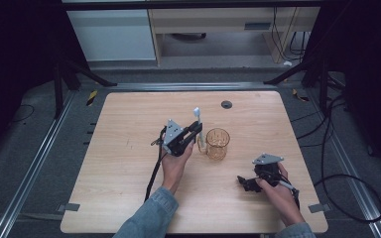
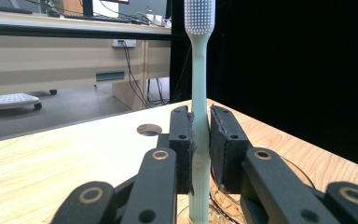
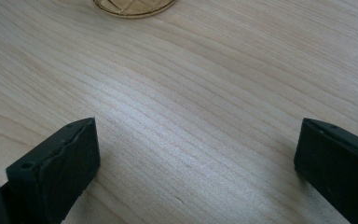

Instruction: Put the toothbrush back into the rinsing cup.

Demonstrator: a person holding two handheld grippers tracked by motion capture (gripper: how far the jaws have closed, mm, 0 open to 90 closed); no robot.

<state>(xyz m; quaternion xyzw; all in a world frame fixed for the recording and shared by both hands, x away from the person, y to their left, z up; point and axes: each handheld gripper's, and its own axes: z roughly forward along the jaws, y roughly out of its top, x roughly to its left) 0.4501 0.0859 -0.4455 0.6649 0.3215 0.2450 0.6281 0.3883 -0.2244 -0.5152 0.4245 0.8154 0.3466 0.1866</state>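
Note:
My left gripper (image 1: 196, 130) is shut on a pale green toothbrush (image 2: 199, 84), held upright with the white bristle head (image 1: 197, 112) on top. In the left gripper view the handle runs between the two black pads (image 2: 182, 140) and down past them. An amber glass mug (image 1: 217, 144) stands on the table just right of that gripper; the toothbrush's lower end is beside the mug's left side. My right gripper (image 1: 244, 182) rests low on the table at the front right, open, with bare wood between its jaws. The mug's base (image 3: 134, 7) shows at the top of the right gripper view.
The wooden table (image 1: 129, 163) has a round cable hole (image 1: 226, 104) near its far edge. Black cables trail on the floor at the right (image 1: 337, 148). A desk and a white cabinet stand beyond the table.

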